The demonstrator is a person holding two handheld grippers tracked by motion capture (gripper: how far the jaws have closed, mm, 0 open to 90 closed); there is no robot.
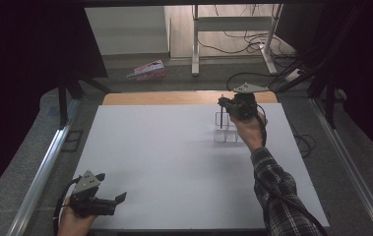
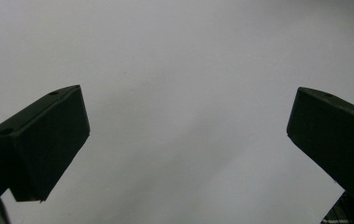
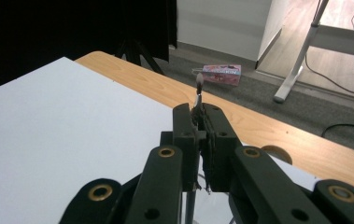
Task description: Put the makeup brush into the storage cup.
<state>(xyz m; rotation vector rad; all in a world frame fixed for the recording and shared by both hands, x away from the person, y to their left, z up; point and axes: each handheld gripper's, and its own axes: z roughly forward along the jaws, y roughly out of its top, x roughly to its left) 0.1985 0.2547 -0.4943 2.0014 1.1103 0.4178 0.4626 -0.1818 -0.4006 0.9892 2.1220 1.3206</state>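
Observation:
My right gripper (image 1: 223,102) is at the far right of the white board (image 1: 164,157), shut on a thin dark stick (image 1: 222,117) held upright. The stick's lower end reaches into a small clear plastic holder (image 1: 226,134) standing on the board. In the right gripper view the jaws (image 3: 198,119) are pressed together on the stick, whose pale tip (image 3: 199,84) pokes out above them. My left gripper (image 1: 111,188) rests near the board's front left corner, open. In the left gripper view its wide gap (image 2: 188,126) holds nothing and only the white board lies below.
A strip of wooden tabletop (image 1: 174,97) shows beyond the board's far edge. On the grey floor behind it lies a pink box (image 1: 147,70), also in the right gripper view (image 3: 221,73). White desk legs (image 1: 195,44) and cables stand farther back. Metal rails (image 1: 41,172) flank the table.

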